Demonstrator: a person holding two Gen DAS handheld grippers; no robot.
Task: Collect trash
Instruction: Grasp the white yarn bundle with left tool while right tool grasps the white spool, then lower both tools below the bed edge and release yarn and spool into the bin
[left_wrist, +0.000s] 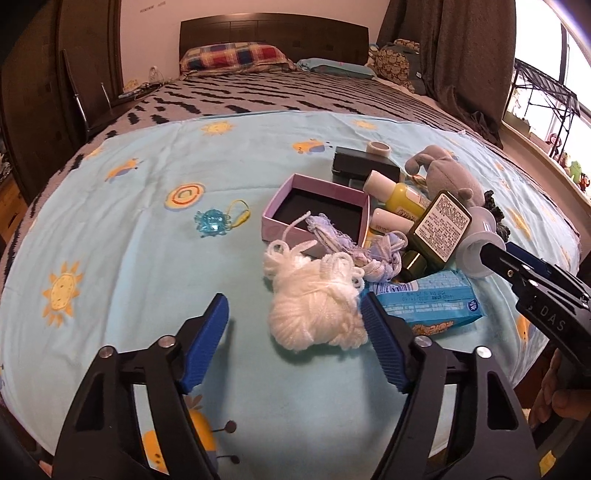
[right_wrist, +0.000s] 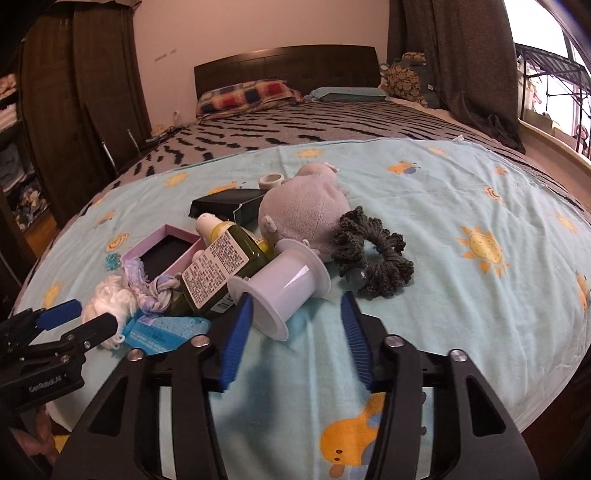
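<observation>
Bed (left_wrist: 110, 229), blue sheet: clutter heap mid-sheet. Left tool (left_wrist: 295, 332): spread wide, white yarn (left_wrist: 317, 310) just ahead between fingers. Right tool (right_wrist: 295, 332): spread wide, white spool (right_wrist: 280, 291) at left fingertip. Blue wrapper (left_wrist: 432, 302) beside yarn.

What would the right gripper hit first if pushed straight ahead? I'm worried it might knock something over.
Likely the white plastic spool lying on its side just beyond the open right gripper; its rim sits by the left pad. Depth is unclear.
</observation>
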